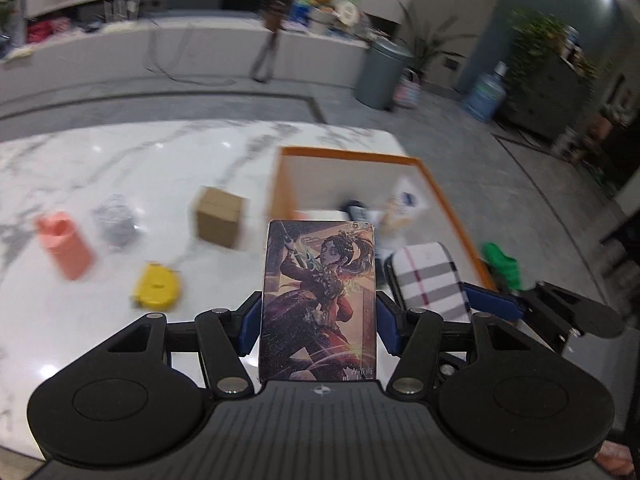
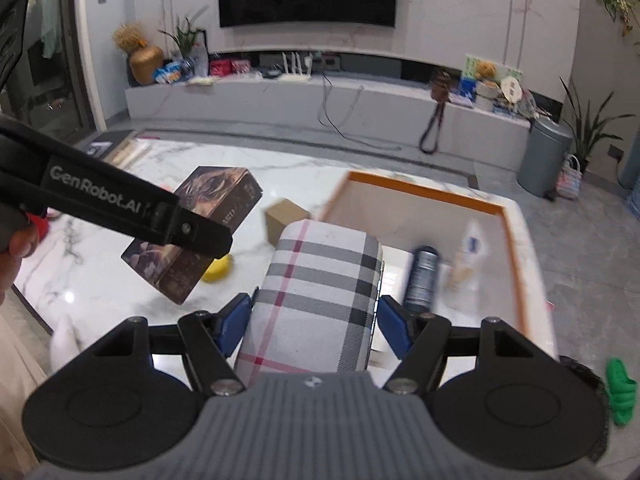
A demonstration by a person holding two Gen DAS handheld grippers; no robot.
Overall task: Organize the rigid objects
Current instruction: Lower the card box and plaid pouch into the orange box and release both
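Note:
My left gripper (image 1: 318, 320) is shut on a dark illustrated card box (image 1: 318, 300), held above the marble table; the box also shows in the right wrist view (image 2: 192, 236). My right gripper (image 2: 314, 320) is shut on a plaid glasses case (image 2: 316, 296), held near the front of the orange-rimmed white bin (image 2: 424, 190); the case shows in the left wrist view (image 1: 432, 276). The bin (image 1: 348, 154) holds a dark blue can (image 2: 422, 276) and a white tube (image 2: 466, 256).
On the table lie a cardboard box (image 1: 220, 216), a yellow object (image 1: 158, 286), a pink cup (image 1: 64, 244) and a silver crumpled object (image 1: 114, 220). A green object (image 2: 618, 388) lies right of the bin. The table edge runs close in front.

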